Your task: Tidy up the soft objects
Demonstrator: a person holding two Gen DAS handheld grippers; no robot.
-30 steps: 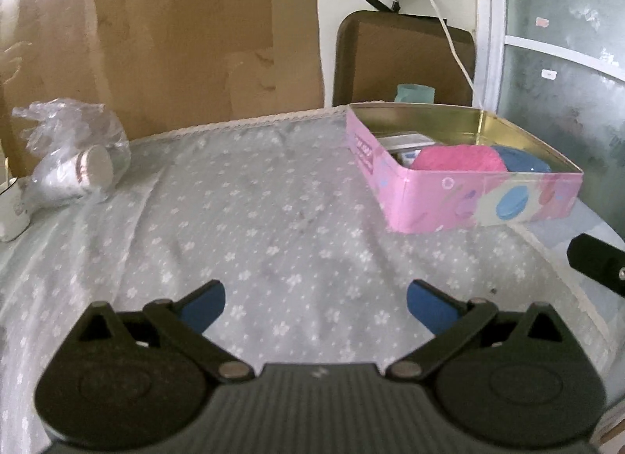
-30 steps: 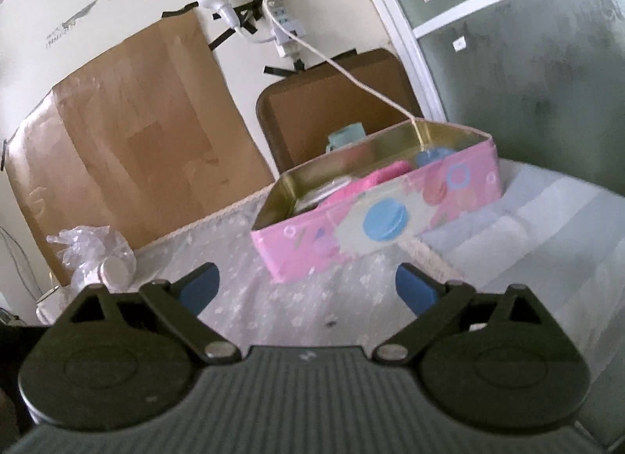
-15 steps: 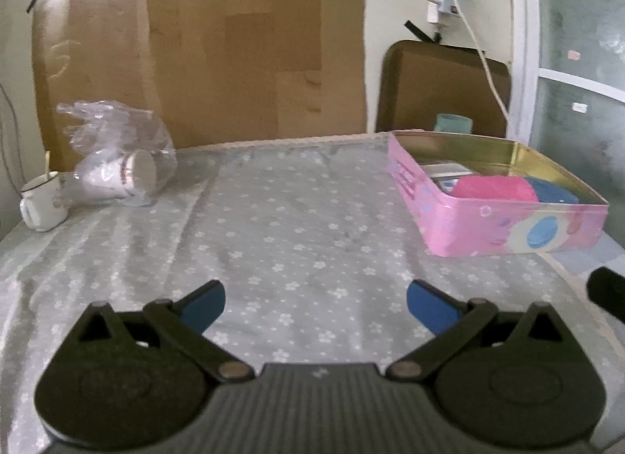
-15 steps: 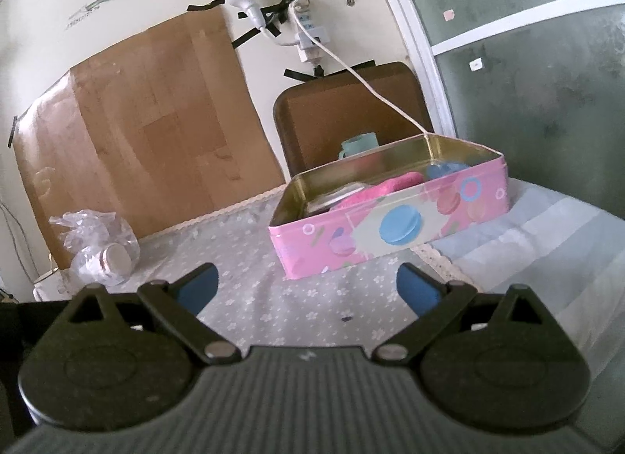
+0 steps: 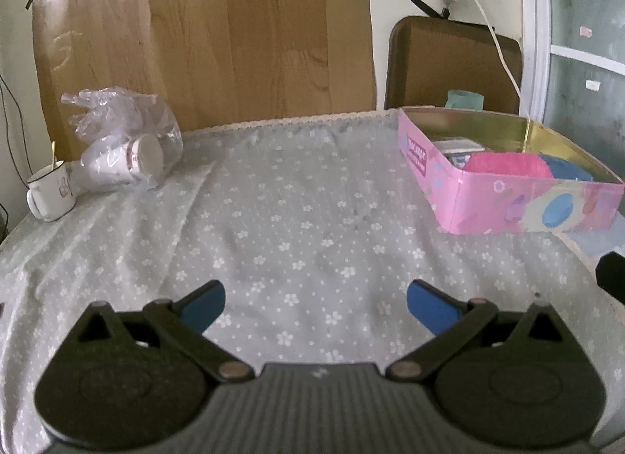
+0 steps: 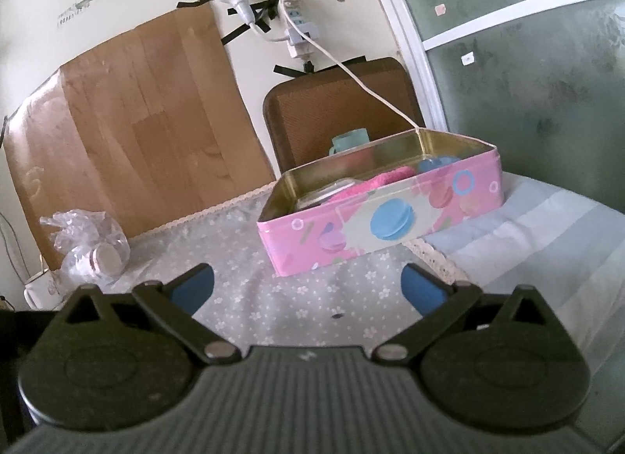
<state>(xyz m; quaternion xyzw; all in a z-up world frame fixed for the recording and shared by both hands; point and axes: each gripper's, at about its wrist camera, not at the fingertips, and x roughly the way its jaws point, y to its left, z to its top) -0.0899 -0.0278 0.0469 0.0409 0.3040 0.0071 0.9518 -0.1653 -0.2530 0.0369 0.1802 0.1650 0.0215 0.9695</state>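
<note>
A pink tin box (image 5: 519, 206) stands open at the right of the table; it also shows in the right wrist view (image 6: 375, 221). Inside lie a pink soft object (image 5: 508, 165) and a blue soft object (image 5: 566, 169), seen again as pink (image 6: 375, 182) and blue (image 6: 433, 163), plus a flat pale packet (image 5: 457, 147). My left gripper (image 5: 315, 303) is open and empty over the flowered cloth, well short of the box. My right gripper (image 6: 308, 286) is open and empty, in front of the box.
A clear plastic bag with a cup inside (image 5: 125, 149) and a white mug (image 5: 49, 192) sit at the far left. A cardboard sheet (image 5: 218, 36) and a brown chair back (image 5: 453, 63) stand behind the table. A white cable (image 6: 351, 75) hangs to the box.
Both grippers have drawn back and tilted up: the box and the bag look farther away and more of the wall shows. Both stay open and empty.
</note>
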